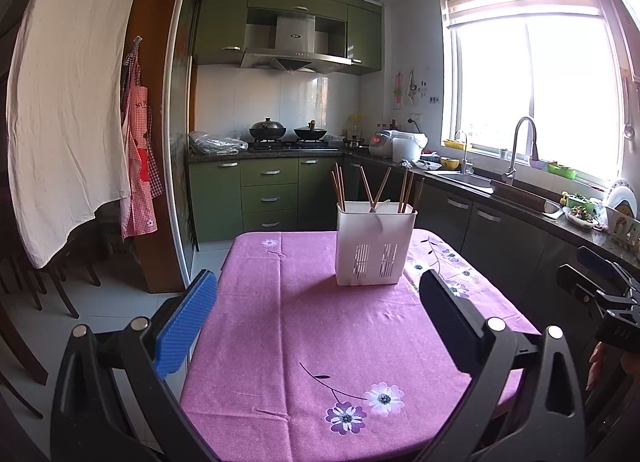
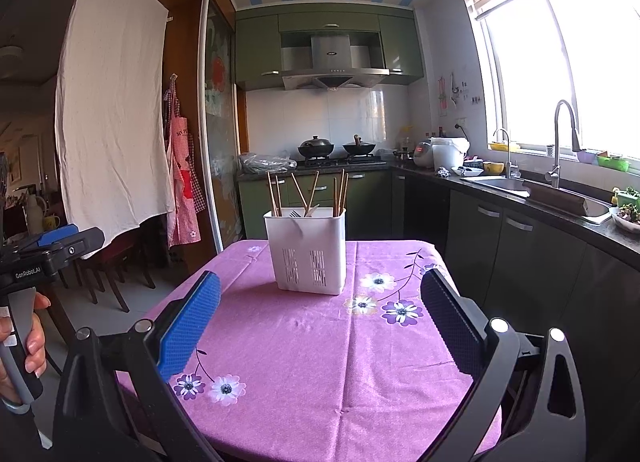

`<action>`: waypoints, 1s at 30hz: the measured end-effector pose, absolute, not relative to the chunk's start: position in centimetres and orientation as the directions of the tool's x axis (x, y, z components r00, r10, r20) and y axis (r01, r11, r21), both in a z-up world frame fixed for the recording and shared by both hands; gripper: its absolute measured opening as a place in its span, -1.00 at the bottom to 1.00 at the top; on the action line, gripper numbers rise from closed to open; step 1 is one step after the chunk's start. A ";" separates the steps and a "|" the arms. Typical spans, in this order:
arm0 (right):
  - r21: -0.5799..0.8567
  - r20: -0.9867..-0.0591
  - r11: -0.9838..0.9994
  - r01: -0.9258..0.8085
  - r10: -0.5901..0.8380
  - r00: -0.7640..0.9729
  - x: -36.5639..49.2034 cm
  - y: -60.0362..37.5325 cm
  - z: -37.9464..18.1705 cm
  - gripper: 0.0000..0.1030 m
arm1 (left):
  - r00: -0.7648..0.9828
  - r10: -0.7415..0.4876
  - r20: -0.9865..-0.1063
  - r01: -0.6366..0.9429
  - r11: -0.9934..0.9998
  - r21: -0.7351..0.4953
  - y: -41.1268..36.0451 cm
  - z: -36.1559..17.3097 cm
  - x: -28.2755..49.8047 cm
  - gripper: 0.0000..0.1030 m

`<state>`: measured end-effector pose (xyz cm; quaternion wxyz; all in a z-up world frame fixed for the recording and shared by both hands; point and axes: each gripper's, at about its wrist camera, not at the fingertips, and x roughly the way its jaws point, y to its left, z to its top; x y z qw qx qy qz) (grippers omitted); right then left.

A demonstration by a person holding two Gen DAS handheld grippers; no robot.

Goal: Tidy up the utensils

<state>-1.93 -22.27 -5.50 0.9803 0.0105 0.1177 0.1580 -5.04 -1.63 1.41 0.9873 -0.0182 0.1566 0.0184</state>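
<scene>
On the table (image 1: pixel 320 342) the white holder (image 1: pixel 375 248) already has chopsticks (image 1: pixel 368 186) in it; both tongs, left (image 1: pixel 320 302) and right (image 2: pixel 322 302), hang spread and empty. Looks finished, maybe just tidy leaning sticks.

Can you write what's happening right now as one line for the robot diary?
left gripper: open, empty | right gripper: open, empty | chopsticks and fork: in white holder | holder: upright on pink tablecloth
</scene>
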 end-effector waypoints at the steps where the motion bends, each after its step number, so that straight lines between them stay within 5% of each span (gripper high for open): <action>1: 0.059 -0.227 0.950 -0.308 0.313 0.922 -1.9 -22.3 -5.5 0.91 | 0.950 0.032 -0.310 -0.043 0.999 -0.029 -1.6 1.4 -5.0 0.87; 30: 0.052 -0.244 0.948 -0.313 0.316 0.917 -1.5 -22.3 -5.9 0.91 | 0.940 0.018 -0.340 -0.034 0.999 -0.041 -2.0 1.4 -4.7 0.87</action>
